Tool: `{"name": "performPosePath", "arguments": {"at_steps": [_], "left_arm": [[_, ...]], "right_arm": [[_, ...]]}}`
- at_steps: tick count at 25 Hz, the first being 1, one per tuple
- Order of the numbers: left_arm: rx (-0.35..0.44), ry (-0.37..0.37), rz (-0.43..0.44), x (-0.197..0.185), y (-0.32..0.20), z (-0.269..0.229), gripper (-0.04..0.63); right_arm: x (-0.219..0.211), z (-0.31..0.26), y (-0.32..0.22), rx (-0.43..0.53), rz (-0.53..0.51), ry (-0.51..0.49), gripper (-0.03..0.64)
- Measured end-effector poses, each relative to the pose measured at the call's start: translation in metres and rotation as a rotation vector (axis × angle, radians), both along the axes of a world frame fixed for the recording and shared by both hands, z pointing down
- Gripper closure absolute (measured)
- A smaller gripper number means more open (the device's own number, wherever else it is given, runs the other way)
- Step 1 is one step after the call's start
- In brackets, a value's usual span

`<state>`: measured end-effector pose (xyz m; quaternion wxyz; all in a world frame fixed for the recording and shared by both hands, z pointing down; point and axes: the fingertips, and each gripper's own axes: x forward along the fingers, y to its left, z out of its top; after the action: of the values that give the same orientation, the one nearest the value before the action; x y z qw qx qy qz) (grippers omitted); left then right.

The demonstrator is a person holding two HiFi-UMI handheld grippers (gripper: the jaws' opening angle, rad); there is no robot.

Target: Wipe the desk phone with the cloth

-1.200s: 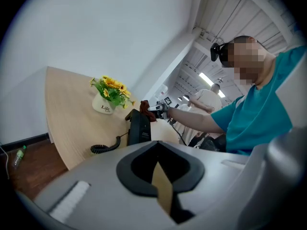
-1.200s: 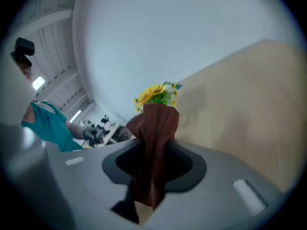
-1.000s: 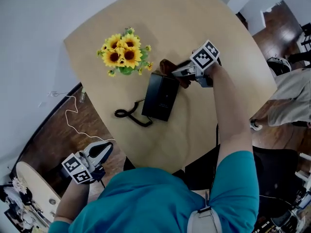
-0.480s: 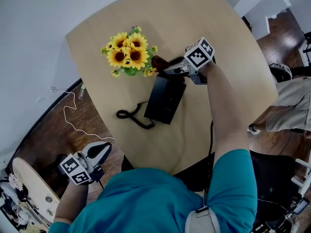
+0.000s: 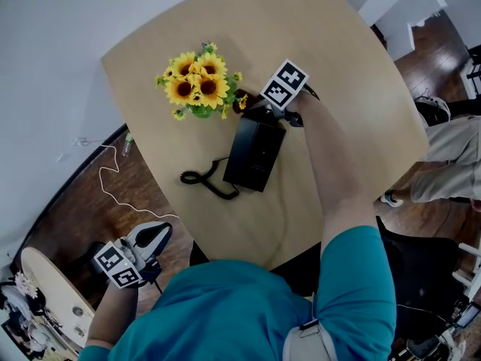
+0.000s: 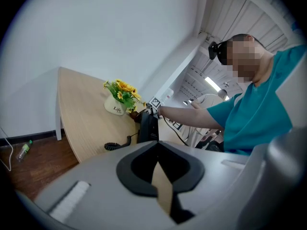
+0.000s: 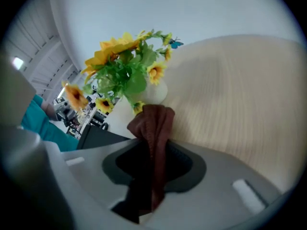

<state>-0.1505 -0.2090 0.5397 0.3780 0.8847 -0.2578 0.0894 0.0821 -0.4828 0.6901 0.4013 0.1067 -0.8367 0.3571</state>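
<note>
Cloth (image 7: pixel 152 123), brown and bunched, is pinched between the jaws of the right tool (image 7: pixel 153 164), with a loose fold standing out past the tips. In the head view this tool is at the far end of the desk phone (image 5: pixel 255 155), with the cloth poking out just beyond that end; whether the fabric touches the phone's casing cannot be told. The phone is black and lies flat on the pale wooden surface (image 5: pixel 338 66), its long side running away from the person. A coiled cord (image 5: pixel 203 180) curls out from the phone's left side and lies on the wood. Just past the phone's far left corner stands a pot of sunflowers (image 5: pixel 197 81), close beside the cloth. The left tool (image 5: pixel 154 235) is well apart from the phone, on the person's side and to the phone's left, off the surface and above the dark wooden floor (image 5: pixel 83 224). Its jaws are drawn together to a thin slit with nothing between them. A white cable (image 5: pixel 113 190) trails over the floor to the left of the phone. Well to the right of the phone, another person (image 5: pixel 451 156) shows at the picture's edge.
</note>
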Motion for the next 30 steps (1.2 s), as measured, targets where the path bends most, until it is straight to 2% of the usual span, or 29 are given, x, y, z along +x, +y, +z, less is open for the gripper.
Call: {"name": "performPosePath", "arguments": {"at_steps": [4,6,8,11,13,16,20,23,26,30], "left_arm": [[0.009,0.004,-0.002,0.000,0.005,-0.005,0.591],[0.018,0.009,0.004,-0.003,0.008,-0.010,0.591],[0.034,0.022,0.014,-0.009,0.007,-0.017,0.591],[0.066,0.054,0.038,-0.020,0.006,-0.030,0.591],[0.094,0.070,0.063,-0.029,0.007,-0.041,0.591],[0.136,0.097,0.119,-0.042,0.010,-0.056,0.591],[0.192,0.126,0.194,-0.055,0.023,-0.078,0.591],[0.215,0.131,0.203,-0.065,0.041,-0.095,0.591],[0.255,0.137,0.199,-0.062,0.067,-0.113,0.591],[0.315,0.145,0.167,-0.032,0.120,-0.129,0.591]], "right_arm": [[0.006,-0.002,-0.004,0.137,0.014,0.062,0.500],[0.019,-0.019,-0.012,0.210,0.126,0.034,0.500],[0.038,-0.050,-0.017,0.276,0.283,-0.027,0.501],[0.072,-0.100,0.001,0.390,0.451,-0.056,0.502],[0.083,-0.131,0.037,0.456,0.508,-0.047,0.502],[0.073,-0.170,0.119,0.508,0.575,-0.076,0.502],[0.038,-0.194,0.230,0.499,0.662,-0.131,0.502],[0.008,-0.208,0.298,0.491,0.713,-0.178,0.502],[-0.015,-0.227,0.358,0.507,0.711,-0.228,0.502],[-0.010,-0.250,0.425,0.592,0.664,-0.256,0.502]]}}
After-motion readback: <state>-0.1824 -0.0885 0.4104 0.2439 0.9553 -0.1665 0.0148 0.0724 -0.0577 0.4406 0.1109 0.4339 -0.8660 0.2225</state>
